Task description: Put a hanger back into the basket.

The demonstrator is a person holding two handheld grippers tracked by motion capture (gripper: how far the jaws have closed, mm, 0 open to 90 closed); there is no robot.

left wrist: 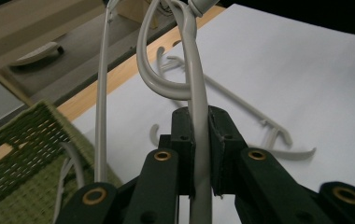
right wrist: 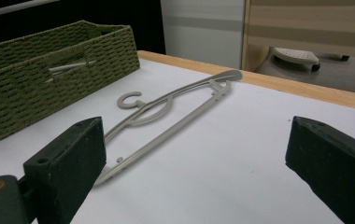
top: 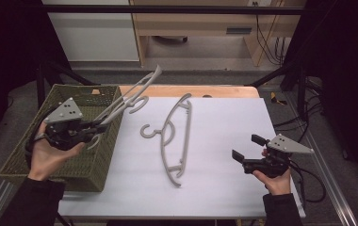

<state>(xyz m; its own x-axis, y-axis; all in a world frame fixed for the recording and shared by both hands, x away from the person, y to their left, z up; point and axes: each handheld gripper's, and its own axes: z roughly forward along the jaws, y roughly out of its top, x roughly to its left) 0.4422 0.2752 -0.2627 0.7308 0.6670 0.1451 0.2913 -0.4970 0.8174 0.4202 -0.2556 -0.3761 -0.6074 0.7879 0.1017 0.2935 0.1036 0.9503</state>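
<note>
My left gripper (top: 102, 126) (left wrist: 200, 126) is shut on the thin bar of a grey plastic hanger (top: 125, 99) (left wrist: 196, 93). It holds the hanger tilted up above the right rim of the green woven basket (top: 50, 160) (left wrist: 21, 154), hook toward the table. A second grey hanger (top: 163, 141) (right wrist: 166, 105) (left wrist: 241, 105) lies flat in the middle of the white table top. At the right of the table my right gripper (top: 247, 147) (right wrist: 194, 154) stands open with nothing between its jaws, pointing at that hanger.
The basket (right wrist: 49, 79) sits at the table's left edge, with another grey hanger piece (left wrist: 73, 163) inside it. The white sheet (top: 224, 122) covers the table, with a wooden strip along the far edge. Black frame posts stand at both sides.
</note>
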